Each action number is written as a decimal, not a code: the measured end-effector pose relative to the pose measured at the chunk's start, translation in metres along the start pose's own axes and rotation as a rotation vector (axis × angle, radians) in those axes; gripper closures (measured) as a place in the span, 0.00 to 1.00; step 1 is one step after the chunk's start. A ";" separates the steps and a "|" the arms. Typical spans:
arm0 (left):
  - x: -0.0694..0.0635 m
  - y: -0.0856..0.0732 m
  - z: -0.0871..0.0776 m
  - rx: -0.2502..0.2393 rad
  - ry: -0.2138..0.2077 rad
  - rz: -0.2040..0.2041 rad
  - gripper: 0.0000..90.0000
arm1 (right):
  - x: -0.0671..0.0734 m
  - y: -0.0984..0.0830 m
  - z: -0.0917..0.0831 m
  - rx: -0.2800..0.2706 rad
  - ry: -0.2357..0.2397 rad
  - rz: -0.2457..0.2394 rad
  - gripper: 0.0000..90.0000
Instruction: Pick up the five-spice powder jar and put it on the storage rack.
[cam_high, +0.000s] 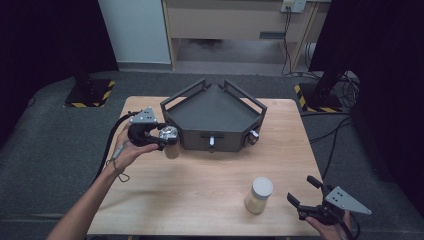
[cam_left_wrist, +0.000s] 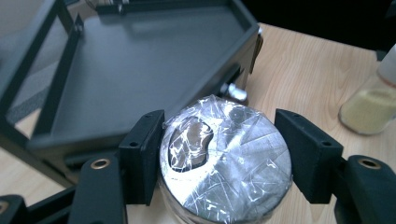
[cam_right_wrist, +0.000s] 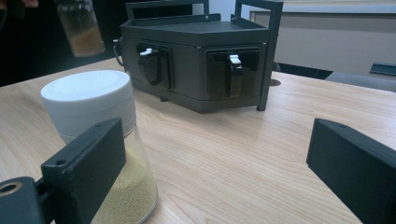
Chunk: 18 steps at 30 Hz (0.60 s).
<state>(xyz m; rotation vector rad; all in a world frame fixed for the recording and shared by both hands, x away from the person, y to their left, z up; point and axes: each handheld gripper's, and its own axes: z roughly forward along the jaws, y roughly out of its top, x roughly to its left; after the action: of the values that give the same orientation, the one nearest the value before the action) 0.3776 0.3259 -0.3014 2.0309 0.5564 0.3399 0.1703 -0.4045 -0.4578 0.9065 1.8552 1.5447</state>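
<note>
Wooden tabletop (cam_high: 210, 175): left tongs (cam_high: 163, 139) clamp foil-capped jar (cam_high: 170, 141), upright, left of the dark tray (cam_high: 212, 107); right tongs (cam_high: 300, 192) gape empty, lower right.

On your desk (cam_high: 210, 175), a light wooden top, the dark five-sided tray (cam_high: 212, 117) stands at the far middle, raised on a boxy base with rails along its back edges. Two pale latches (cam_right_wrist: 234, 59) sit in recesses on its front faces. Nearer you, toward the right, stands a clear jar with a white lid (cam_high: 259, 194), partly filled with yellowish powder, well apart from the tray. Beyond the desk you see grey carpet (cam_high: 50, 125), two black stand bases with yellow-black striped edges (cam_high: 90, 92), cables (cam_high: 340, 125) at the right, and pale wooden furniture (cam_high: 225, 20) against the back.
</note>
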 end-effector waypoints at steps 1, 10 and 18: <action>0.002 0.006 0.000 -0.001 -0.005 0.005 0.38 | 0.000 0.000 0.000 0.000 0.001 0.000 0.06; 0.010 0.045 0.003 -0.012 -0.015 0.028 0.38 | -0.001 0.000 0.000 -0.002 0.003 0.001 0.06; 0.020 0.070 0.015 -0.024 -0.013 0.037 0.38 | -0.001 -0.001 0.000 -0.003 0.002 0.006 0.06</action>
<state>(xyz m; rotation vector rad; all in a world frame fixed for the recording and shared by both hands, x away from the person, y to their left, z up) 0.4187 0.2951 -0.2477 2.0206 0.5045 0.3535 0.1708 -0.4056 -0.4585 0.9108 1.8526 1.5517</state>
